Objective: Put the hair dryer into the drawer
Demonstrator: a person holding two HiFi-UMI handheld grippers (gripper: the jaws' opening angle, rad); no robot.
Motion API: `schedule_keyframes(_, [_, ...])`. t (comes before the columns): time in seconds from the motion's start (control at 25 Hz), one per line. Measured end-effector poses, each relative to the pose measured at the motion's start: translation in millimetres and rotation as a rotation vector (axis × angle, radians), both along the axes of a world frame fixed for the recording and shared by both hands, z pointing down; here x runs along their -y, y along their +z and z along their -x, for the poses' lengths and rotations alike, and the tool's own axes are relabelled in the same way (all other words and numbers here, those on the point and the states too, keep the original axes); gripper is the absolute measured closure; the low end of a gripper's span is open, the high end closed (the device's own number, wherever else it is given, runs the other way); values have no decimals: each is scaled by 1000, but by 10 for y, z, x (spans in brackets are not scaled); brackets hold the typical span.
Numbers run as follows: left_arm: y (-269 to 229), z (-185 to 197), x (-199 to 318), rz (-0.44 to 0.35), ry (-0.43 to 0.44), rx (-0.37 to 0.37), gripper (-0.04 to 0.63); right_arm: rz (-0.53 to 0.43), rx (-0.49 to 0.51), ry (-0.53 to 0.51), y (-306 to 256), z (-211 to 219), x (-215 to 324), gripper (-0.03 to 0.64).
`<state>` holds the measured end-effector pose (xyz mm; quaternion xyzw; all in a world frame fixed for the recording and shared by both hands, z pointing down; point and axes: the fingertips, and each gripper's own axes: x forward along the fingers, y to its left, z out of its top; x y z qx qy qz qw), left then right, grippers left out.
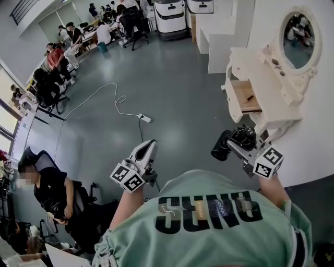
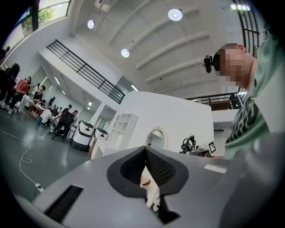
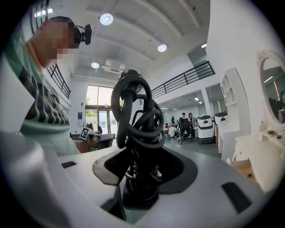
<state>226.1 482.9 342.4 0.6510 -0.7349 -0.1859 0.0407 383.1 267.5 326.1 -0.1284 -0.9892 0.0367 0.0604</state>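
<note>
My right gripper (image 1: 241, 141) is shut on a black hair dryer (image 1: 229, 142) with its cord wound in loops, held in the air before a white dressing table (image 1: 261, 65). The table's drawer (image 1: 245, 96) stands pulled open, with a small dark item inside; it is beyond the dryer, apart from it. In the right gripper view the dryer's handle and coiled cord (image 3: 138, 129) stand upright between the jaws of the right gripper (image 3: 140, 178). My left gripper (image 1: 147, 146) hangs over the floor at the left, its jaws together with nothing in them; the left gripper view shows the left gripper (image 2: 149, 178) the same way.
An oval mirror (image 1: 298, 34) tops the dressing table. A white power strip (image 1: 144, 118) with its cable lies on the grey floor. White shelf units (image 1: 219, 36) and white machines (image 1: 169, 15) stand at the back. A seated person (image 1: 49, 182) is at lower left; others sit farther back.
</note>
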Motion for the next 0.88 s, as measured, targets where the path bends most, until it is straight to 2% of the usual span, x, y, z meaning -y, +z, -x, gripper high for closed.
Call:
schedule_keyframes(0.28, [73, -290, 582, 1, 42, -18, 595, -4, -3, 33, 72, -360, 498, 438])
schedule_keyframes(0.44, [120, -274, 803, 15, 60, -24, 595, 10, -12, 47, 172, -390, 685, 437])
schedule_keyframes(0.72, [284, 214, 1027, 18, 72, -61, 595, 21, -32, 59, 287, 73, 887, 439])
schedule_keyframes(0.88, [401, 787, 1145, 7, 96, -71, 595, 15, -38, 72, 323, 633, 962, 438])
